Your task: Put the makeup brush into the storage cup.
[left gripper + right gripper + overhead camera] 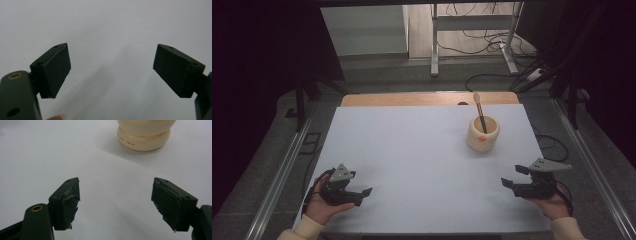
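Cream pot sits far right on our white sheet, brush standing in it. We've got the left gripper wide open and empty near the front-left, right gripper open too, pot well ahead of it.

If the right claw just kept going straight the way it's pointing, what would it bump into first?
Probably the cream pot. The right claw stands open and empty, aimed over bare white table, with the pot ahead, a little right of its middle line. How much table lies between is unclear, so it might only clip the pot's side.
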### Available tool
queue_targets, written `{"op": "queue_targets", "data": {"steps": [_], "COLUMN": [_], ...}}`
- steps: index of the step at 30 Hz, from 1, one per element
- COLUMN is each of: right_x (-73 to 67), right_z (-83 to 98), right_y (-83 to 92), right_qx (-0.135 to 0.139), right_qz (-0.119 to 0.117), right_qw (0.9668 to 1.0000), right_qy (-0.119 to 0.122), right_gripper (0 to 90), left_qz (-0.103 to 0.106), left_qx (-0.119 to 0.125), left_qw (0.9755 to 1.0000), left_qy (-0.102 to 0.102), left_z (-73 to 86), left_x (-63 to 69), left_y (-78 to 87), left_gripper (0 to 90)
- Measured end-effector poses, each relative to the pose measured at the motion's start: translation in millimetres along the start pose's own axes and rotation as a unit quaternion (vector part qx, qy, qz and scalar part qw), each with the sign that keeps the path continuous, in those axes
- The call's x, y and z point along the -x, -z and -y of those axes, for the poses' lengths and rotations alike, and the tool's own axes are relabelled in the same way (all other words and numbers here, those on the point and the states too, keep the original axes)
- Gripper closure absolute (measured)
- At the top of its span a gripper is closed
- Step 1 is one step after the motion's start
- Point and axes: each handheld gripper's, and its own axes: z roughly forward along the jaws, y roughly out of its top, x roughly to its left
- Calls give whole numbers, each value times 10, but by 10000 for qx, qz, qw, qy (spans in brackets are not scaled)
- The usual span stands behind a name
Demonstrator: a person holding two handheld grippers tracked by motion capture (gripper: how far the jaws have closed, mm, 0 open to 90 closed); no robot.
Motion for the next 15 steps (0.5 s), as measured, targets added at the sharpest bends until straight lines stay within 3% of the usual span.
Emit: {"op": "queue_targets", "data": {"steps": [15], "right_x": [-8], "right_z": [-21], "right_y": [32], "right_qx": [70], "right_qz": [72], "right_qw": [9999], "right_qy": [48], "right_gripper": [234], "left_qz": [-2], "left_qx": [-9], "left_qw": [10000], "left_qy": [0], "left_z": [-7], "left_x": [0], "left_y": [-2], "left_gripper": [152]}}
